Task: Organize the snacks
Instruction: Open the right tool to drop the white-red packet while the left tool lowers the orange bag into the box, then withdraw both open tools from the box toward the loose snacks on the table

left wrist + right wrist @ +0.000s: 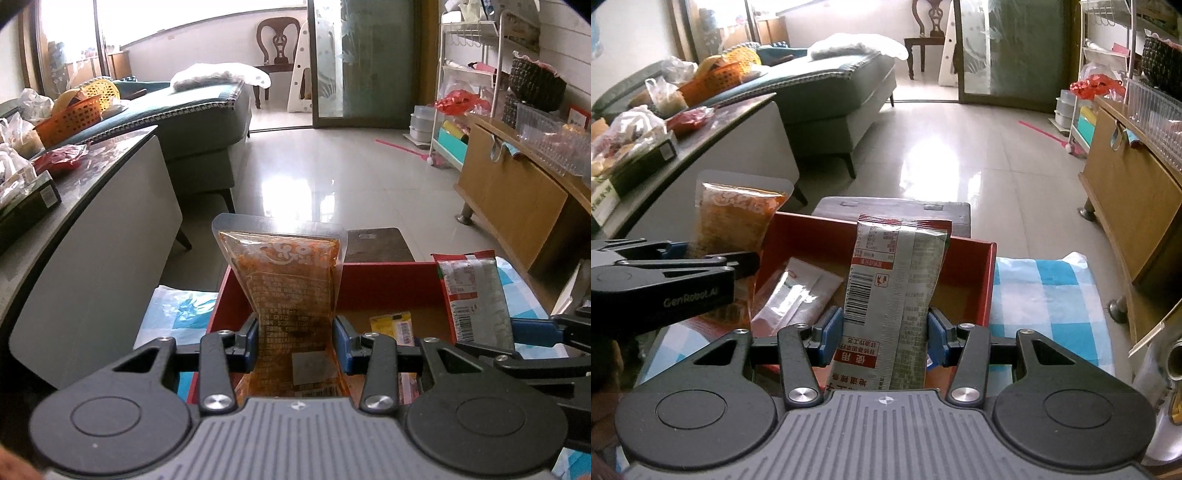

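My left gripper is shut on a clear orange snack pouch, pinched at its waist and held upright over the near left part of a red box. In the right wrist view my right gripper is shut on a silver and red snack packet, upright above the same red box. Inside the box lie a yellow packet and a clear white packet. Each gripper shows at the edge of the other's view: the left gripper with its orange pouch, and the silver packet.
The box rests on a blue and white checked cloth in front of a dark wooden stool. A grey table with bags and an orange basket stands left. A wooden cabinet stands right, and bare tiled floor lies beyond.
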Demonstrator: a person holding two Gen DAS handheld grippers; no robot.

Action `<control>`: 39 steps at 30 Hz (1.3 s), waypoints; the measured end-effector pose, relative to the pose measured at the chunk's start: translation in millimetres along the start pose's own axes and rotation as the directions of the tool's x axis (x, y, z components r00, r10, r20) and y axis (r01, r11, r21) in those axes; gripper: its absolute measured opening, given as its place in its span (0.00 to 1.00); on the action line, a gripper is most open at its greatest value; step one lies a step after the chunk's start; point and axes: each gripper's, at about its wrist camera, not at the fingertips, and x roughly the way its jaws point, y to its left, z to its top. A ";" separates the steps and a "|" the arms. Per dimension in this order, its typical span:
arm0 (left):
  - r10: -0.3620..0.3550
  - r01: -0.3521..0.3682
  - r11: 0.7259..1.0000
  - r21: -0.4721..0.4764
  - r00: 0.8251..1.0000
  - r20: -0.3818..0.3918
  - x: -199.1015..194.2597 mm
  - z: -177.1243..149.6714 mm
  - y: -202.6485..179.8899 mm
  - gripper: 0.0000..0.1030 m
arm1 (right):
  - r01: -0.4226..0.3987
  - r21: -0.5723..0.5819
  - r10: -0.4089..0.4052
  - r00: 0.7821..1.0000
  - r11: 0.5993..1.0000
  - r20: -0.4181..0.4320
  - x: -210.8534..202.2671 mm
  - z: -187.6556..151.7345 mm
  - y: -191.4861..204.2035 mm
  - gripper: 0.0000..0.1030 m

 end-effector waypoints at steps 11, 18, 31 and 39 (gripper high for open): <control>0.034 -0.034 0.999 0.011 0.998 -0.050 30.2 -2.4 -2.2 0.40 | 0.021 -0.015 -0.021 0.999 1.000 -0.038 29.5 3.8 -0.2 0.61; 0.041 -0.040 0.999 0.017 0.998 -0.054 27.7 -4.2 -3.6 0.48 | 0.027 0.005 -0.026 0.998 1.000 -0.056 30.0 0.3 -6.2 0.65; 0.021 -0.021 1.000 -0.019 0.999 -0.029 -11.0 -10.5 3.4 0.55 | 0.006 0.000 -0.006 0.999 1.000 -0.045 5.6 -8.1 5.9 0.71; 0.021 -0.022 0.999 -0.026 0.999 -0.029 -32.2 -23.4 8.2 0.61 | 0.002 0.000 -0.002 0.999 1.000 -0.044 -10.1 -17.9 14.9 0.85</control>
